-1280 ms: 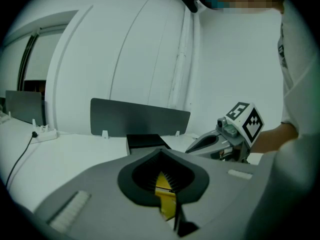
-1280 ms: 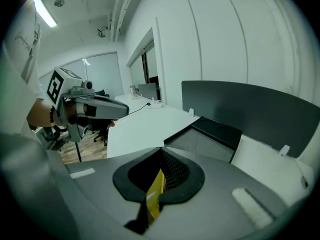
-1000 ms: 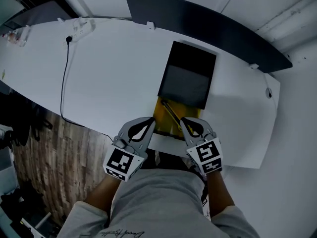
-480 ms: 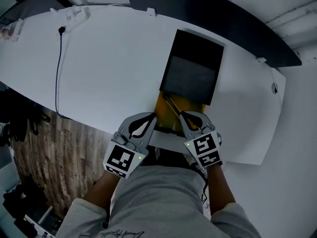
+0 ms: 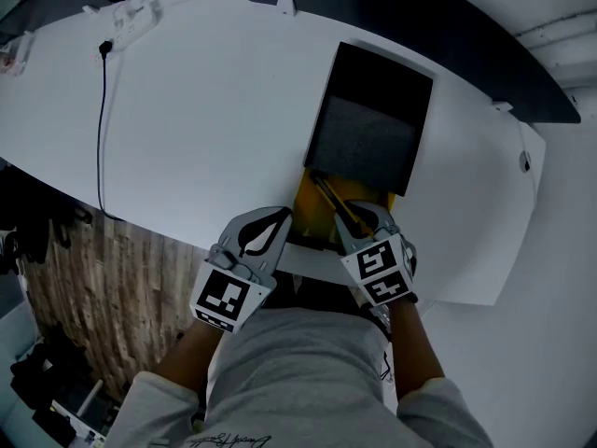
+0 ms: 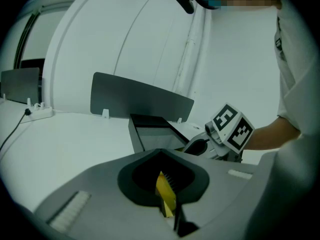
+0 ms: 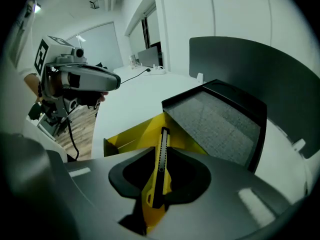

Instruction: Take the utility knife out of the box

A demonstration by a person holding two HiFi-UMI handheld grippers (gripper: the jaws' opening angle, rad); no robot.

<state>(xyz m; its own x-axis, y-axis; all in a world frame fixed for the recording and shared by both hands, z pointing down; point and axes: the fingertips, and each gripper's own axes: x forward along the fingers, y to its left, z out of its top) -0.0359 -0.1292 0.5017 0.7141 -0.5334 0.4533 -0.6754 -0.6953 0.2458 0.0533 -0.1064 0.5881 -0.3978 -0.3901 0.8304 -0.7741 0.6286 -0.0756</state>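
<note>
The right gripper (image 5: pixel 347 215), its jaws just now opening, hides the near end of the yellow utility knife (image 5: pixel 328 194). The flat black lid with grey foam (image 5: pixel 368 138) covers the far part of the yellow cardboard box (image 5: pixel 306 208). The small white things (image 5: pixel 131 21) at the white table's (image 5: pixel 215 129) far left are too small to tell.

A white, curved tabletop (image 5: pixel 215 129) is seen beneath the left claw (image 5: pixel 278 220). An open yellow box (image 5: pixel 311 208) is set on it at the near edge, right at that claw's tip, with its black, grey-lined lid (image 5: pixel 368 138) laid open just beyond. Well beyond the claw and to its left, a white power strip (image 5: pixel 131 21) is placed, and a black cable (image 5: pixel 99 129) is run from it towards the near edge. A dark partition panel (image 5: pixel 448 35) is fixed along the far edge.
</note>
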